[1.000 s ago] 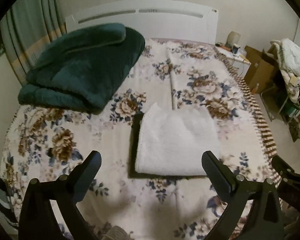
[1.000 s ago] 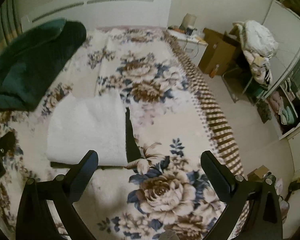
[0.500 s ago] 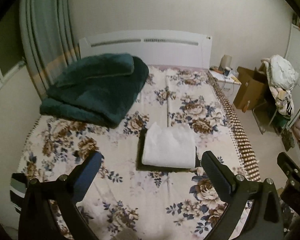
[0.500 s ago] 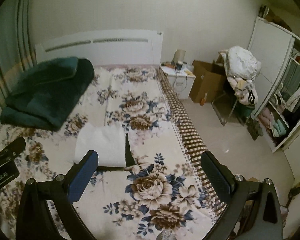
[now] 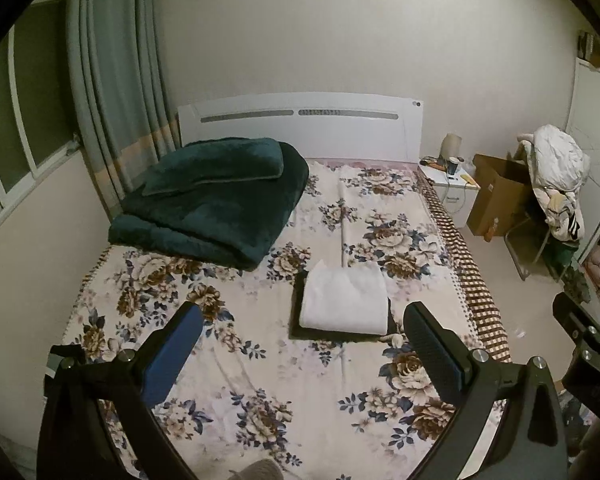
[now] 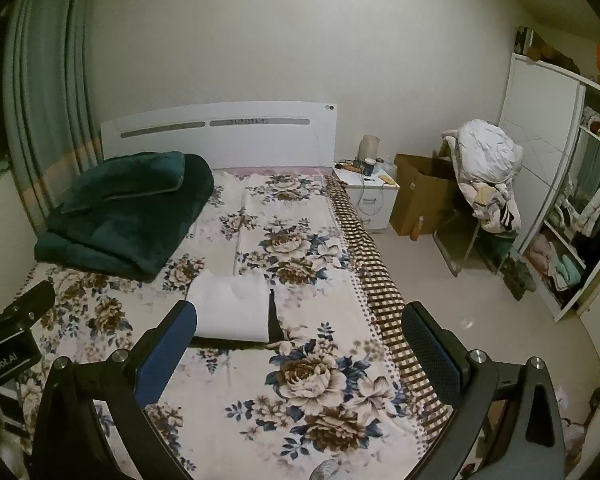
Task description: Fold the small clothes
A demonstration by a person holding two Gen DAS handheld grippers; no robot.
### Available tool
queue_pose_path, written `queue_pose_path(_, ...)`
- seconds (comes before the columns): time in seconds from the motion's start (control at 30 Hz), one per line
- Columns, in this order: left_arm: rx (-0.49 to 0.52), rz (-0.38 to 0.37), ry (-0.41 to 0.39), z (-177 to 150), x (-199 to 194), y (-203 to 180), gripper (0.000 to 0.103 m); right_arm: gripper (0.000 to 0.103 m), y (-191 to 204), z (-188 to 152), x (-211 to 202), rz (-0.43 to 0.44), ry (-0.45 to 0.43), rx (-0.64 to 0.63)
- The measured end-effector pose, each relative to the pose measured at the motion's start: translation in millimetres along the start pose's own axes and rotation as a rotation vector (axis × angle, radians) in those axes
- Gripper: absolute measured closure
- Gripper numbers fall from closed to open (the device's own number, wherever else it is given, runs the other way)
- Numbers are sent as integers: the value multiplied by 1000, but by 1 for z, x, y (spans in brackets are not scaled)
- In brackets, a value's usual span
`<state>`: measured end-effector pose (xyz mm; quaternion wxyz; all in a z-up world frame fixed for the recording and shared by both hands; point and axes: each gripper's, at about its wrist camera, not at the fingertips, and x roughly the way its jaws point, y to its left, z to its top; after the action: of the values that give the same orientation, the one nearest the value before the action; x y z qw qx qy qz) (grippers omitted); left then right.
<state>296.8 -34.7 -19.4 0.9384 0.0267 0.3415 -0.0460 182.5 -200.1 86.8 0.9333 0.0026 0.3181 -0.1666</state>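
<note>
Left wrist view is showing both grippers, left gripper [image 5: 302, 328] and right gripper [image 6: 300, 330], spread empty, white folded cloth [image 5: 344, 300] hiding most of a dark garment [image 5: 296, 308].

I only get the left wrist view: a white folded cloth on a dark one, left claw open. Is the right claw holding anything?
Observer: No. The right claw is open and empty, over the floral bedspread, short of the white folded cloth.
Reviewer: Any other clothes on its side?
Observer: Yes, garments hang inside an open wardrobe across the floor.
</note>
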Motion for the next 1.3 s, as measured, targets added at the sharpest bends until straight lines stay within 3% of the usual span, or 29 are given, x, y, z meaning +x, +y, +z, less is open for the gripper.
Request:
queue_pose_path(0.3, -9, 15, -13, -7, -20, 0, 0, 0, -2, 2, -23, 14, -22, 0)
queue_pose_path(1.3, -7, 10, -39, -3, -41, 3, 0, 0, 4, 8, -30, 77, -15, 0)
